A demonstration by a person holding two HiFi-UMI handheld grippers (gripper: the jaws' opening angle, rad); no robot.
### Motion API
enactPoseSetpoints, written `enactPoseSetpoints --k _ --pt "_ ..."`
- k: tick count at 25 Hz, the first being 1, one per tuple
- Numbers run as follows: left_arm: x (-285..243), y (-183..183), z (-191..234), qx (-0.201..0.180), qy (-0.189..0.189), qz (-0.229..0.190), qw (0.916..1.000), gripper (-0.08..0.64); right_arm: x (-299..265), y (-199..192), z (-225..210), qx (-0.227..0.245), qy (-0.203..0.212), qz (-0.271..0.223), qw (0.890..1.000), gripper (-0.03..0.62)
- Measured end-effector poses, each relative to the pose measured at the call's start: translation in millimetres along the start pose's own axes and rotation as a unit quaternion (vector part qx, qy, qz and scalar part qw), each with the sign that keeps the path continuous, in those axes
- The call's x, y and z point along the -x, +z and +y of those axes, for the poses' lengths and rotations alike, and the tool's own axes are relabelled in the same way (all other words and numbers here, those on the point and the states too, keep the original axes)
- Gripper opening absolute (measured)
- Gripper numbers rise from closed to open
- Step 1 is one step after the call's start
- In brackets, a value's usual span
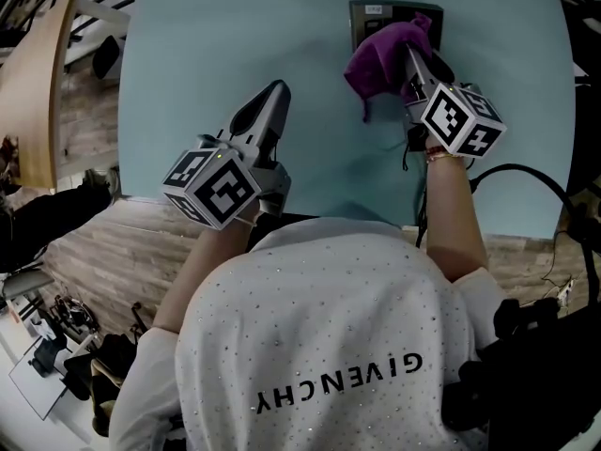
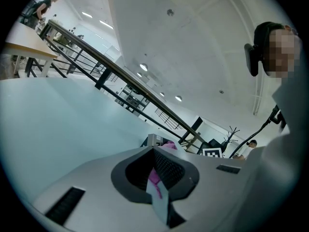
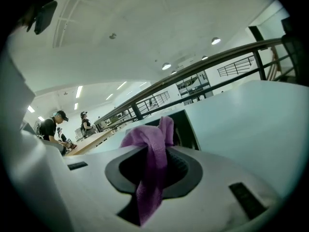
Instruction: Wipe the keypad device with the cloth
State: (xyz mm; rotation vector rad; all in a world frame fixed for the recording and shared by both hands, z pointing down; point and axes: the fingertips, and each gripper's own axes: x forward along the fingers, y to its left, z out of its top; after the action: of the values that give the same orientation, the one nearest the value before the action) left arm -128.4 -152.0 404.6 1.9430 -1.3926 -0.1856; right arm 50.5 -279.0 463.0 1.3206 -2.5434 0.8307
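The keypad device (image 1: 368, 17) is a dark flat unit lying at the far side of the light blue table (image 1: 207, 54). A purple cloth (image 1: 383, 56) hangs bunched over its near edge, and my right gripper (image 1: 411, 56) is shut on it. In the right gripper view the cloth (image 3: 153, 153) drapes out between the jaws, with the dark device (image 3: 187, 128) just behind. My left gripper (image 1: 278, 87) hovers over bare table left of the device, shut and holding nothing. From the left gripper view (image 2: 154, 150) the device (image 2: 152, 140) and cloth (image 2: 169, 145) show small, far ahead.
A black cable (image 1: 537, 178) loops past the table's right near corner. The table's near edge (image 1: 150, 200) runs just in front of the person. A wooden bench (image 1: 42, 83) stands to the left over plank flooring. People (image 3: 52, 128) sit at a distant table.
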Motion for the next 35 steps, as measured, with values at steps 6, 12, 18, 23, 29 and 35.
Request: enactPoseSetpoints --k 6,12,18,23,29,35 --pt "-3 1 -2 0.001 -0.002 -0.002 1.0000 0.000 11 7 -27 -0.043 -0.022 -0.019 0.999 0.071" --pt "-3 -2 -7 -0.001 -0.005 0.001 1.0000 0.000 23 10 -47 -0.086 -0.040 -0.039 0.995 0.071" --pt "-4 0 -7 0.001 -0.006 -0.001 1.0000 0.000 36 11 -76 -0.154 -0.078 -0.066 0.983 0.071" --pt "-4 -2 -9 -0.010 -0.006 0.001 0.9999 0.000 55 22 -93 -0.169 -0.117 -0.114 0.972 0.071" --pt "-7 -5 -11 -0.004 -0.009 0.001 1.0000 0.000 51 52 -27 -0.104 0.029 -0.159 0.981 0.071" --pt "-12 -7 -16 -0.002 -0.015 0.005 0.9999 0.000 17 0 38 0.026 0.075 -0.028 0.996 0.071"
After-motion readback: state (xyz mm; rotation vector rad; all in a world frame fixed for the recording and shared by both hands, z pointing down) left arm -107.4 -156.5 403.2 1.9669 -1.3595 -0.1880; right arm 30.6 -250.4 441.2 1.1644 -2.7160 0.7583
